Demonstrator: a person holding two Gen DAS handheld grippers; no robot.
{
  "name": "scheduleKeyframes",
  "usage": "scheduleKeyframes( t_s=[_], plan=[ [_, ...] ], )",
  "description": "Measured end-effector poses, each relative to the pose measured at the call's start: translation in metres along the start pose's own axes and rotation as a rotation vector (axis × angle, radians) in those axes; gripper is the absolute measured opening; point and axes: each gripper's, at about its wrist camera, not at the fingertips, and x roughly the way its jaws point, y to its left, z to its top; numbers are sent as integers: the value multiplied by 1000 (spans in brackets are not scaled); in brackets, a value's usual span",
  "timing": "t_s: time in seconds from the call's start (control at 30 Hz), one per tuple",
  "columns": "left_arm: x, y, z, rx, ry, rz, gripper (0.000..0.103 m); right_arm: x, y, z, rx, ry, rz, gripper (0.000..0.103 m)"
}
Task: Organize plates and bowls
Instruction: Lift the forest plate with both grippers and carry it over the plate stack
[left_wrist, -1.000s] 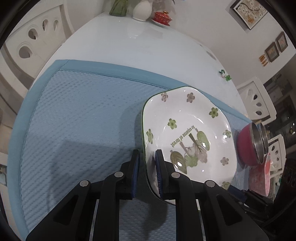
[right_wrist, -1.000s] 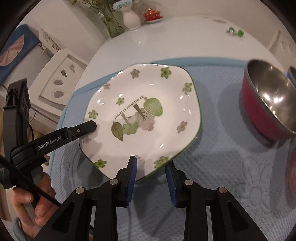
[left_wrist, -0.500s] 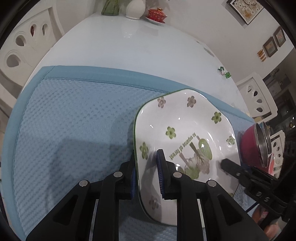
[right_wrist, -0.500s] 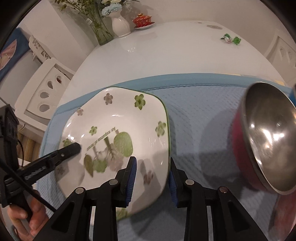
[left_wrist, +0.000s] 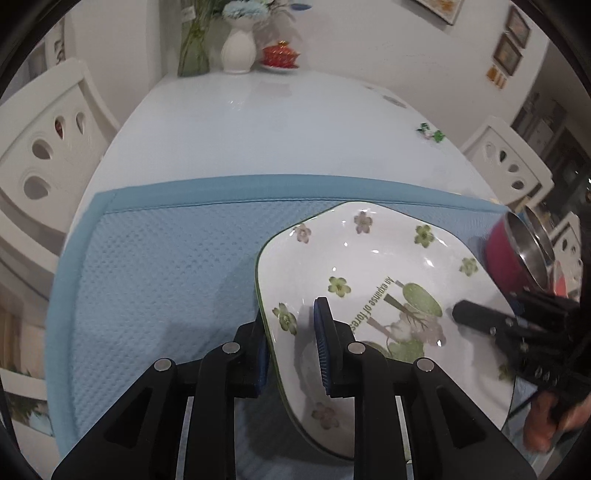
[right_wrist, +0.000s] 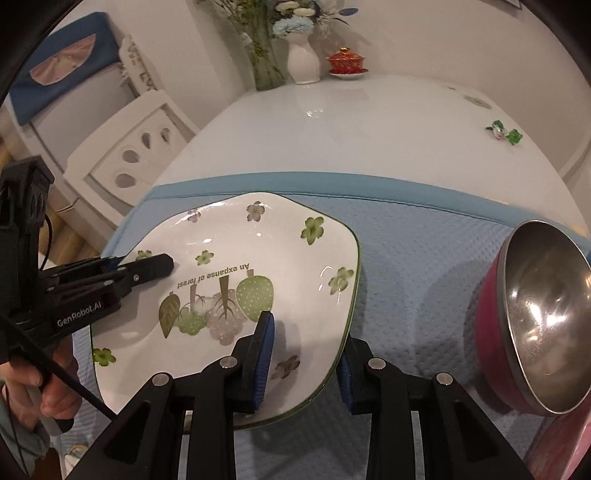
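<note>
Left wrist view: the left gripper (left_wrist: 290, 332) straddles the left rim of the floral plate (left_wrist: 384, 280), one pad under the rim and one on the inner face. The fingers are narrowly spread and appear closed on the rim. The right gripper (right_wrist: 304, 354) straddles the opposite rim in the same manner, with a wider spread; one blue pad lies on the plate face, the other sits outside the green edge. Whether that outer pad is in contact cannot be determined.

The plate sits over the blue mat (left_wrist: 159, 266), tilted, with its far edge near the mat's border; contact between plate and mat is not determinable.

Risks, as judged from this state:
- Glazed ceramic is slick. A grip on a thin rim can slip if either gripper tilts or loosens, and the plate would drop onto the mat.
- Unequal motion of the two grippers would twist the plate between them and could lever one rim out of its pads.
- The red steel-lined bowl (right_wrist: 532, 325) stands on its side just beside the right gripper. A rightward swing of the plate could strike it.

Open room: the mat to the left of the plate is bare, and the white table (right_wrist: 351, 140) beyond the mat border is largely open up to the vases (right_wrist: 288, 55) at the far end.
</note>
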Motion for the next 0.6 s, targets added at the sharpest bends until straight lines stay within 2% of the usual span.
scheduleKeyframes(
  t_s=[0.23, 0.6],
  plan=[
    [-25, 4, -14, 2, -22, 2, 18, -15, 16, -7, -38, -4, 28, 30],
    [-108, -17, -45, 22, -118, 25, 18, -85, 46, -33, -97, -54, 39, 30]
  ],
)
